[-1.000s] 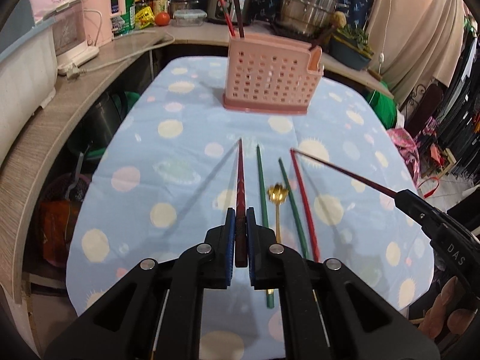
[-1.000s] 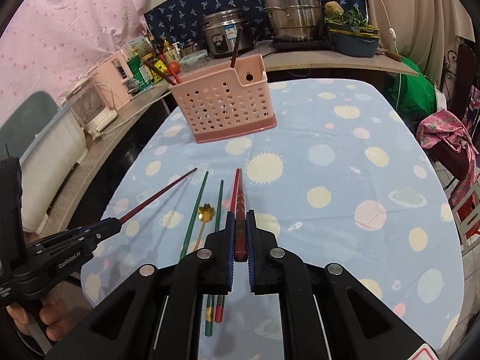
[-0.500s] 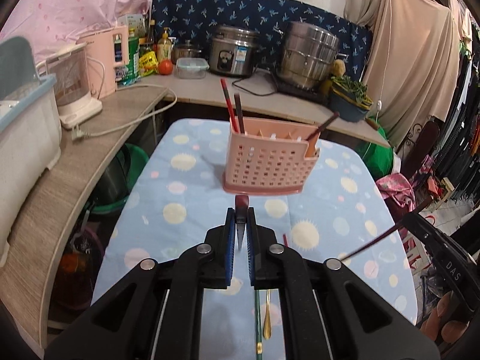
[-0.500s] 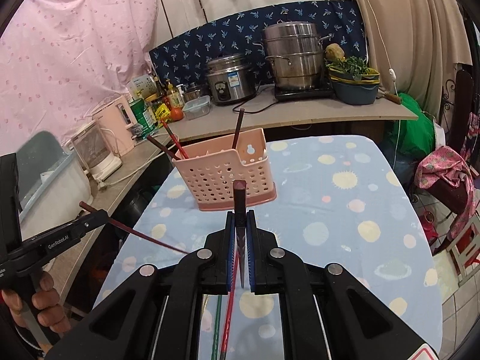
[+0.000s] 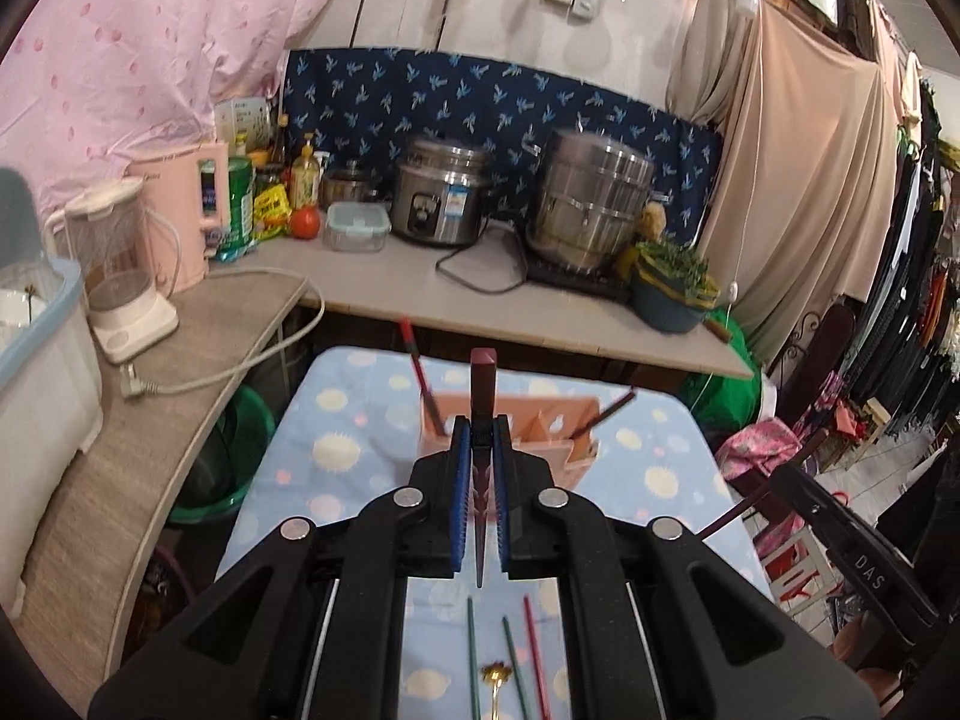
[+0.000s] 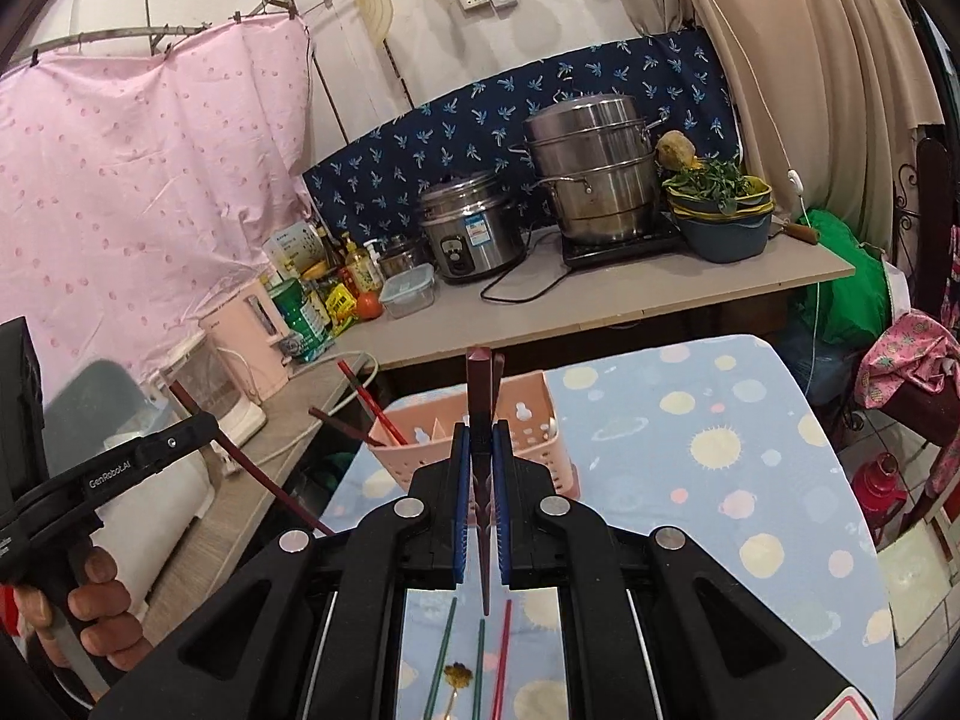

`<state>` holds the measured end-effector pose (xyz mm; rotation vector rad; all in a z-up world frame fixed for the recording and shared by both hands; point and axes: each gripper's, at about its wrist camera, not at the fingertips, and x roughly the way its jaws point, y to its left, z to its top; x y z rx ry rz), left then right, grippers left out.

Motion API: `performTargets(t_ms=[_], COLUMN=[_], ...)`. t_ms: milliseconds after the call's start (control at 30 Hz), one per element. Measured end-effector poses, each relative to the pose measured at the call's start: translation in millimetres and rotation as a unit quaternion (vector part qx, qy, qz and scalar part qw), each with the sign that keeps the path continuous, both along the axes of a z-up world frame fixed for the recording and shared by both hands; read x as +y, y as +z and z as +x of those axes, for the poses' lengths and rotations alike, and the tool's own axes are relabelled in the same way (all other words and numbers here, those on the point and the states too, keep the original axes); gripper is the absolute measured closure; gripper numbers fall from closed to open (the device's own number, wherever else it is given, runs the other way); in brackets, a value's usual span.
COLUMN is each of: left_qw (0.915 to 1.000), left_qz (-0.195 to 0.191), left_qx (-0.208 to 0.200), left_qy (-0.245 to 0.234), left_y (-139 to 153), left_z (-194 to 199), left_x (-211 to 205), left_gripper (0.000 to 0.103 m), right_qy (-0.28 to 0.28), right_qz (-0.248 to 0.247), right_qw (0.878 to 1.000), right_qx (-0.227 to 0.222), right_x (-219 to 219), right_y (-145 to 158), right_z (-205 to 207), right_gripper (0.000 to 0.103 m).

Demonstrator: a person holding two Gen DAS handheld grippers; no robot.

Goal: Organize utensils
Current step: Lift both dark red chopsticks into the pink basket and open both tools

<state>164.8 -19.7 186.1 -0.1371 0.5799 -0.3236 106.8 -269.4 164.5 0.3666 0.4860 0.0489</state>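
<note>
Above spotted tablecloth (image 5: 336,450), both tools grip dark chopsticks, apparently maroon.

A table (image 5: 360,480) is being covered by a light blue cloth (image 6: 750,480) printed with pale suns, planets and dots. Toward its far end a pink perforated utensil holder (image 6: 540,438) is being carried, standing upright on the cloth. At the near end two green chopsticks (image 6: 444,654), a red chopstick (image 6: 501,654) and a small gold spoon (image 5: 495,675) are being borne side by side, lying flat on the cloth, the spoon between the two green ones. Beyond the table a grey counter (image 5: 384,294) is being loaded with a rice cooker (image 5: 441,198), a steel steamer pot (image 5: 594,204) and a pink kettle (image 5: 186,216).
</note>
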Motion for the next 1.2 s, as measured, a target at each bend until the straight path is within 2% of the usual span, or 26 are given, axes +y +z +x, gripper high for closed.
performTargets(t_ms=[267, 333, 433, 600, 833, 1200], left_qw=[0.9986, 0.9978, 0.9973, 0.9977, 0.9988, 0.9991], left_qz=[-0.013, -0.016, -0.018, -0.011, 0.004, 0.02], left_qx=[-0.051, -0.063, -0.069, -0.062, -0.04, -0.012], left_qy=[0.008, 0.012, 0.016, 0.026, 0.029, 0.034], left_y=[46.8, 54.0, 57.1, 45.2, 20.7, -10.0], left_z=[33.2, 41.4, 55.5, 77.2, 98.2, 116.4], left_x=[-9.9, -11.0, -13.1, -17.7, -25.7, -29.7], left_gripper=[0.096, 0.096, 0.096, 0.096, 0.096, 0.096], right_qy=[-0.004, -0.004, -0.009, -0.017, -0.012, -0.01], right_qz=[0.031, 0.042, 0.033, 0.017, 0.013, 0.009], right_qw=[0.999, 0.998, 0.998, 0.999, 1.0, 0.999], right_qx=[-0.043, -0.05, -0.056, -0.044, -0.003, 0.035], right_x=[-6.1, -7.9, -4.6, 0.3, 4.5, 7.7], right_y=[40.1, 45.2, 48.9, 38.9, 9.8, -23.7], right_z=[51.5, 64.5, 84.3, 110.8, 145.1, 160.3], right_gripper=[0.096, 0.096, 0.096, 0.096, 0.096, 0.096])
